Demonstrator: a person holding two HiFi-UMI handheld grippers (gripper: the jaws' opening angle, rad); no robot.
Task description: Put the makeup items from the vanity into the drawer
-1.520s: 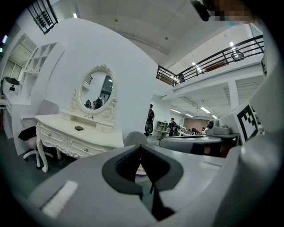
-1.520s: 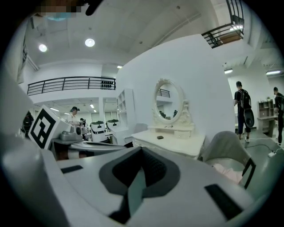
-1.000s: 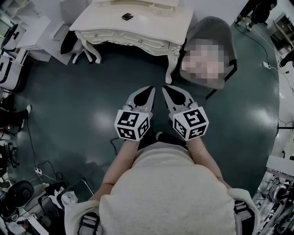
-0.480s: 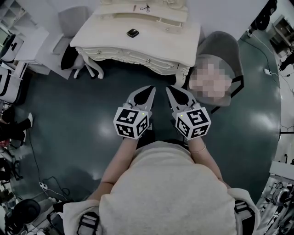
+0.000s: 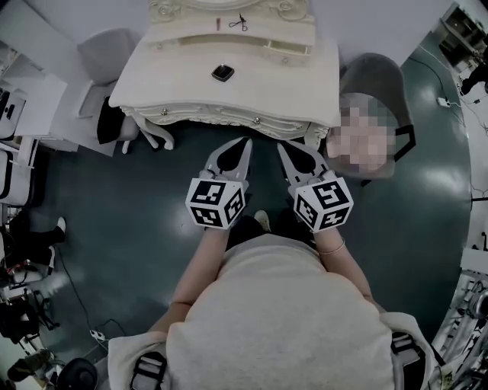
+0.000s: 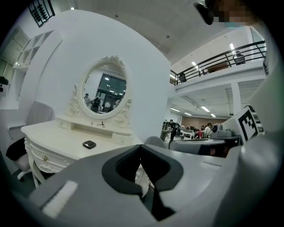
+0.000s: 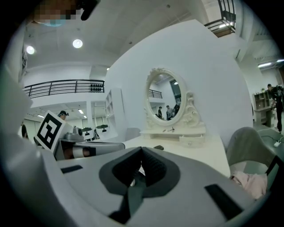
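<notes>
Underfoot, a dark glossy floor (image 5: 114, 198). Against the far wall, a cream vanity (image 5: 191, 114) with carved legs and knobbed drawer fronts, all shut, along the front edge of its tabletop (image 5: 282, 84). Beside its right end, a grey chair (image 5: 374, 72). Along the back edge, a raised shelf (image 5: 183, 30) under an oval mirror (image 6: 104, 91). Before the front edge, left gripper (image 5: 245, 141) and right gripper (image 5: 281, 145) side by side over the floor, tips aimed at the vanity; each pressed together tip to tip, pinching nothing. Near the middle of the tabletop, a small dark compact (image 5: 222, 73), lying flat and alone. On the shelf, towards its middle, what looks like small dark scissors (image 5: 241, 22), and just left of them a thin reddish stick (image 5: 218, 23), too small to identify.
</notes>
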